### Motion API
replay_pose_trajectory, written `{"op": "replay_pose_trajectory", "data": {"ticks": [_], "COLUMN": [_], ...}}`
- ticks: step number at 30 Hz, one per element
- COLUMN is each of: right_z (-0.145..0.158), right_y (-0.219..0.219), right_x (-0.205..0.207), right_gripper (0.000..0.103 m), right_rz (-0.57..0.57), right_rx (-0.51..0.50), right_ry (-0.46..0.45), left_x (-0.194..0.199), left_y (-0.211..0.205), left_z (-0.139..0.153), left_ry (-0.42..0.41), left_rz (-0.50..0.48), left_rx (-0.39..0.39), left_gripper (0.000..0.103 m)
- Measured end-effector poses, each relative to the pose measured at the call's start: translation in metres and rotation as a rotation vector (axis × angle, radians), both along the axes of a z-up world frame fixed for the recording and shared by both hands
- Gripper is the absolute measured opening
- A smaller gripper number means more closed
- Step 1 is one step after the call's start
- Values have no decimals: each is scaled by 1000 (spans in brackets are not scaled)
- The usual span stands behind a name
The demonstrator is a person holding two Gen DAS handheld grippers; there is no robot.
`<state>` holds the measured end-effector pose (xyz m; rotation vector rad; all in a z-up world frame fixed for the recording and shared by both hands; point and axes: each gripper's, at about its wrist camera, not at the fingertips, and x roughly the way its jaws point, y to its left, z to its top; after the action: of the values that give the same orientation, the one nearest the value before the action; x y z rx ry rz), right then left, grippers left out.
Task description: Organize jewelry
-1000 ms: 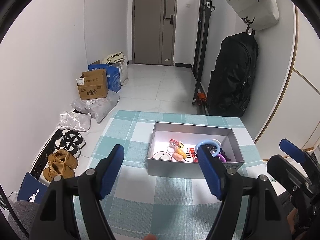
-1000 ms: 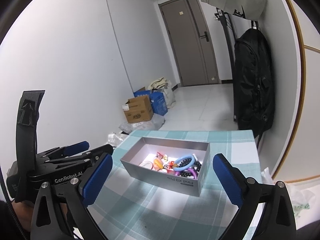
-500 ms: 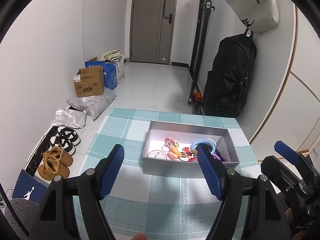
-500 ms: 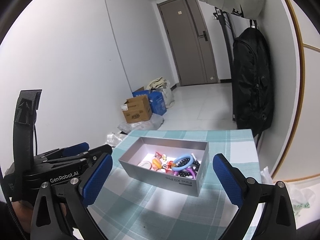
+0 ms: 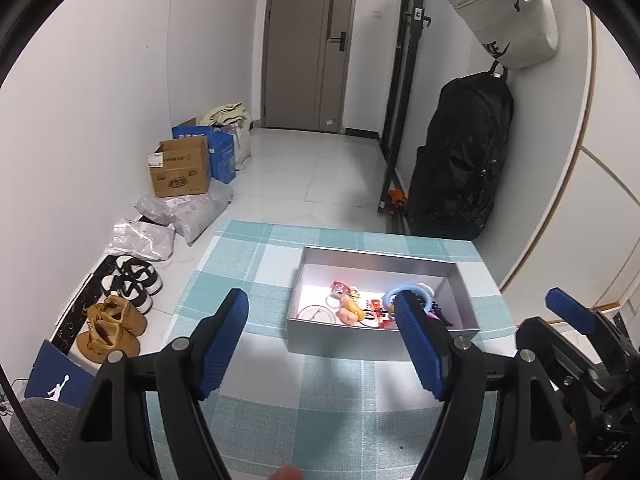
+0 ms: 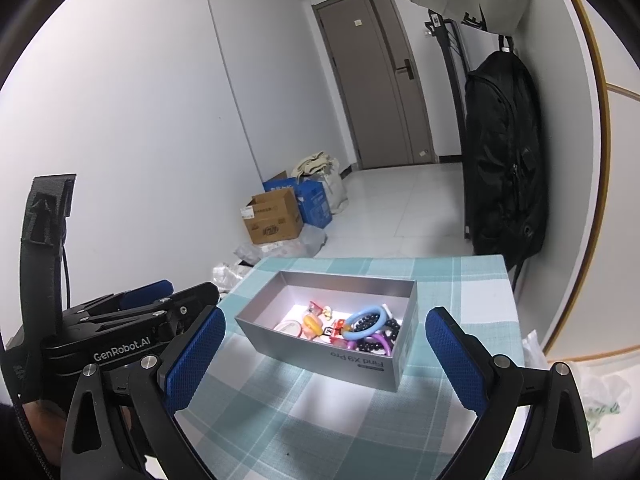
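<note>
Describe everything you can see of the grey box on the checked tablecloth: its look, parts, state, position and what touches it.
The grey box is a shallow, open rectangular tray without a lid, seemingly matte silver-grey card, with printed lettering on the long side facing the right gripper. It sits flat on the teal-and-white checked tablecloth, towards the table's far edge. Inside lies a jumble of jewelry: a light blue ring, black beads, a purple hoop and small red and orange pieces. Neither gripper touches it.

White walls (image 5: 100, 80), pale tiled floor (image 5: 320, 176), closed grey door (image 5: 308, 44).
</note>
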<state>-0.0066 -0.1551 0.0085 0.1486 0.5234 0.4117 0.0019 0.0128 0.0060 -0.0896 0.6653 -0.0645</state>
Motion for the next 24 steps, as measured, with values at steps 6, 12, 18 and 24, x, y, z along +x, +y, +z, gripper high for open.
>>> {"op": "replay_pose_trajectory", "data": {"ticks": [6, 12, 18, 24], "right_z": [-1, -2, -2, -3], "right_y": [0, 0, -1, 0], "right_x": [1, 1, 1, 2], "right_gripper": [101, 101, 101, 101], "right_rz": [7, 3, -2, 1], "right_rx": [2, 3, 5, 3], "right_ry": [6, 9, 11, 17], "left_x": [1, 1, 1, 0], "left_y": [-2, -2, -1, -1], "left_z": [-1, -2, -2, -2], "left_ry": [8, 8, 7, 6], "left_rz": [-19, -18, -24, -44], "left_rx": [-16, -21, -25, -34], "left_gripper": [72, 72, 71, 71]}}
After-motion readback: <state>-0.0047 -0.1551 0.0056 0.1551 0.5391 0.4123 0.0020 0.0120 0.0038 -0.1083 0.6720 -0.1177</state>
